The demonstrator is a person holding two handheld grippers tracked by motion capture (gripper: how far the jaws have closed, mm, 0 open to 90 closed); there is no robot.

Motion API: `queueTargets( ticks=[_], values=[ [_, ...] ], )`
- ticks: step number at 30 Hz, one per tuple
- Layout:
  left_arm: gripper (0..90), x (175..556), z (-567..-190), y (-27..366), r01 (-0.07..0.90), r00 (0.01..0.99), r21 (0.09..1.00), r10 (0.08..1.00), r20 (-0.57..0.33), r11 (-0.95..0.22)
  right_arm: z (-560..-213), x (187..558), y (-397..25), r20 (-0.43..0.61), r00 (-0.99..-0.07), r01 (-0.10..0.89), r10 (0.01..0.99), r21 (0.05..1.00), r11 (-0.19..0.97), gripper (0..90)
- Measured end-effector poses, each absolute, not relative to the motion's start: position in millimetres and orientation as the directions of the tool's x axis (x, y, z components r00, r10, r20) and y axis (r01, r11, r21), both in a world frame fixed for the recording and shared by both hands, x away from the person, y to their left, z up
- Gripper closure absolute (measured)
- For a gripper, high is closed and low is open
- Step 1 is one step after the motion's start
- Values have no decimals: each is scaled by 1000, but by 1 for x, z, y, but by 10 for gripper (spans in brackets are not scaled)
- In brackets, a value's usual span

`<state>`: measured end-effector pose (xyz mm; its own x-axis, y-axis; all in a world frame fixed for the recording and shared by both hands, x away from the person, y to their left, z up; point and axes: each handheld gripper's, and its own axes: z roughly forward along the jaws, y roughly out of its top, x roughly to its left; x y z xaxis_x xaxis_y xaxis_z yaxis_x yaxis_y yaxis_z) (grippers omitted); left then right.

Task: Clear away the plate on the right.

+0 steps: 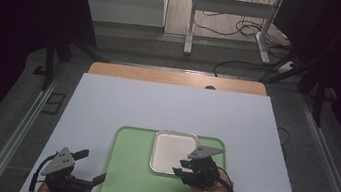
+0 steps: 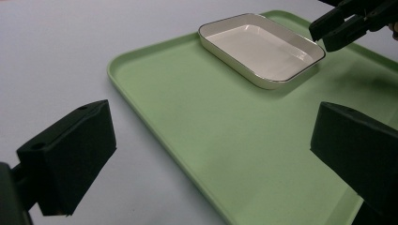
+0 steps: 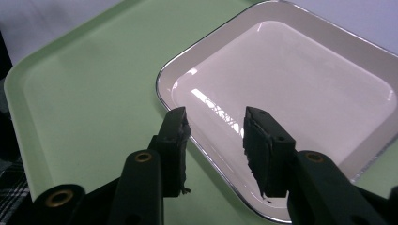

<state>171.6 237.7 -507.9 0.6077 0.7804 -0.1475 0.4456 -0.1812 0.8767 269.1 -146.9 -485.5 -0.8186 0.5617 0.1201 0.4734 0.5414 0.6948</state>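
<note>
We've got the right gripper (image 3: 213,140) hovering with fingers slightly parted over the near rim of the white dish (image 1: 174,151) on the green tray (image 1: 128,181), left gripper (image 1: 83,169) spread wide, so we reckon a shallow pinch could just skid it.

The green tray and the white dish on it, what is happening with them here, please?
A person holds a gripper in each hand at a table covered with a white sheet. An empty white dish lies on the green tray. The right gripper hangs over the dish's near rim, its jaws parted with the rim between them, nothing gripped yet. The left gripper is wide open beside the tray's left edge, holding nothing.
</note>
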Motion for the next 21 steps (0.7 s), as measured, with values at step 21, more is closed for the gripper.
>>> queueTargets(
  ticks=[21],
  values=[
    [4, 172, -508, 238, 445, 608, 877, 780, -149, -180, -473, 278, -180, 31, -776, 446, 630, 733, 514, 477]
  ],
)
